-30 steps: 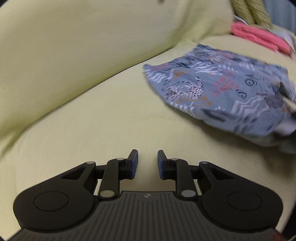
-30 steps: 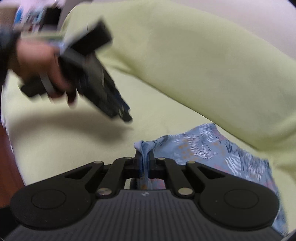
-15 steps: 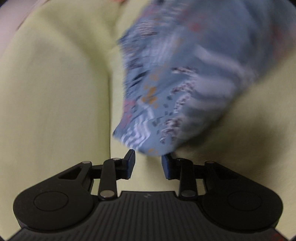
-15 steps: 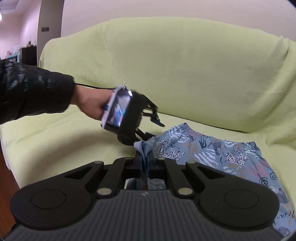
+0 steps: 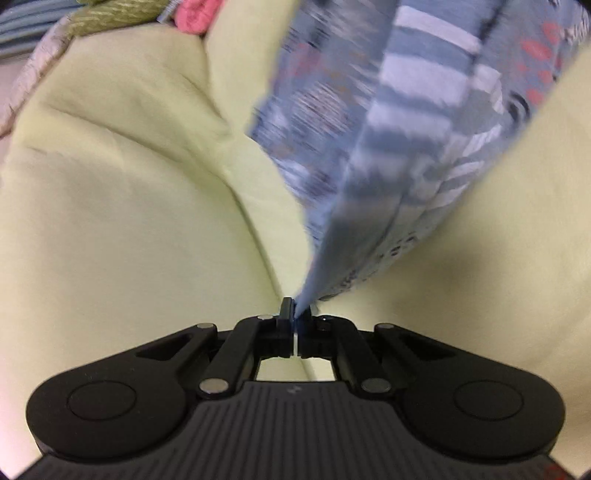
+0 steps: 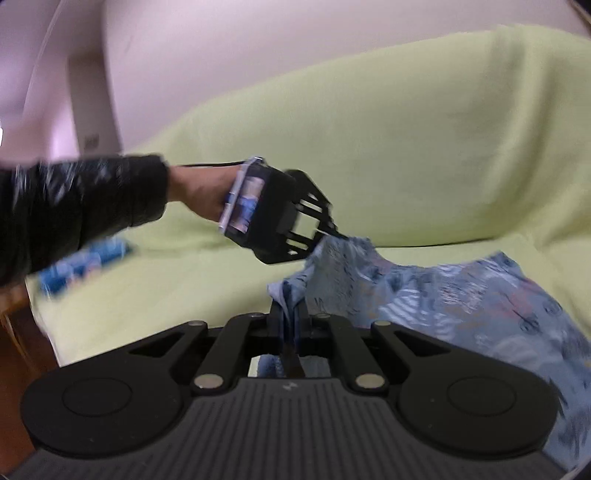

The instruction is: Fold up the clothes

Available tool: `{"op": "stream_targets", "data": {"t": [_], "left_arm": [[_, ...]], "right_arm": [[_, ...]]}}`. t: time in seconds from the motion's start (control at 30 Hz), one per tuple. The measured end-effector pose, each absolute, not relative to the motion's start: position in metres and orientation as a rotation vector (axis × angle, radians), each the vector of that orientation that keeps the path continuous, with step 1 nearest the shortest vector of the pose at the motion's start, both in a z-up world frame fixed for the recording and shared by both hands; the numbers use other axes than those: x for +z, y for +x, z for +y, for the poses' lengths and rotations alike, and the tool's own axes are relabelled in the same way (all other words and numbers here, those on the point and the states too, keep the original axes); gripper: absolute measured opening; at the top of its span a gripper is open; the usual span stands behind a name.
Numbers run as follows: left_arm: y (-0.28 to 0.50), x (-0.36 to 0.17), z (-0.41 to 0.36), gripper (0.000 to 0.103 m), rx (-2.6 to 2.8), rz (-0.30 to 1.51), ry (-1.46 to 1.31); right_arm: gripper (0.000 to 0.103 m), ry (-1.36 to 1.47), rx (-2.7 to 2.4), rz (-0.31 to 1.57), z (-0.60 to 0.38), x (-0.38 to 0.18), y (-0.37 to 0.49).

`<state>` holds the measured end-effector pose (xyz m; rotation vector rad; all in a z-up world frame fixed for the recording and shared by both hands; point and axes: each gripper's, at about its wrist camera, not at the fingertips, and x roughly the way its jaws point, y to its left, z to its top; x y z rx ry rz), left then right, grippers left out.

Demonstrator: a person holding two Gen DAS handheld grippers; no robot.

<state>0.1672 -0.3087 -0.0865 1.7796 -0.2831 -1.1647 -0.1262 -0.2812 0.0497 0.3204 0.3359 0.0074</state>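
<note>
From the left wrist view, thin blue printed cloth [image 5: 388, 147], patterned with pale stripes and coral marks, fans out wide at the top and narrows to a bunched point low in the frame. The left gripper [image 5: 295, 317] has its black fingers pressed together on that point, pinching the fabric. Motion blurs the print. Behind the cloth lies a sofa [image 5: 129, 221] under a soft yellow-green cover with shallow creases and a deep fold between cushions. At the top left edge sit a coral knitted item [image 5: 190, 14] and an olive knitted item [image 5: 114, 14], partly cut off.

From the right wrist view, the same blue cloth [image 6: 461, 295] spreads loosely over the sofa seat [image 6: 166, 295] to the right, rumpled into a raised peak. The right gripper [image 6: 290, 314] holds a folded edge of it, fingers closed tight around the fabric. Just beyond, the left gripper [image 6: 332, 232] grips the peak of the cloth; a hand [image 6: 195, 192] in a shiny black sleeve [image 6: 74, 210] reaches in from the left, extended level over the seat. A blurred blue item [image 6: 81, 266] lies on the seat below the sleeve. A pale wall [image 6: 221, 55] rises behind the sofa back.
</note>
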Motion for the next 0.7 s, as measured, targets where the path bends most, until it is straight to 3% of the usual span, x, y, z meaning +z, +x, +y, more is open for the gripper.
{"op": "stream_targets", "data": {"t": [0.17, 0.43, 0.7], "left_arm": [[0.141, -0.043, -0.376, 0.000, -1.194, -0.304, 1.783], [0.111, -0.100, -0.508, 0.000, -1.320, -0.234, 1.843], [0.110, -0.157, -0.559, 0.000, -1.357, -0.126, 1.886]], "right_arm": [[0.003, 0.554, -0.187, 0.275, -0.369, 0.040, -0.186], [0.004, 0.757, -0.406, 0.329, -0.480, -0.022, -0.239], [0.004, 0.850, -0.496, 0.418, -0.528, -0.064, -0.250]]}}
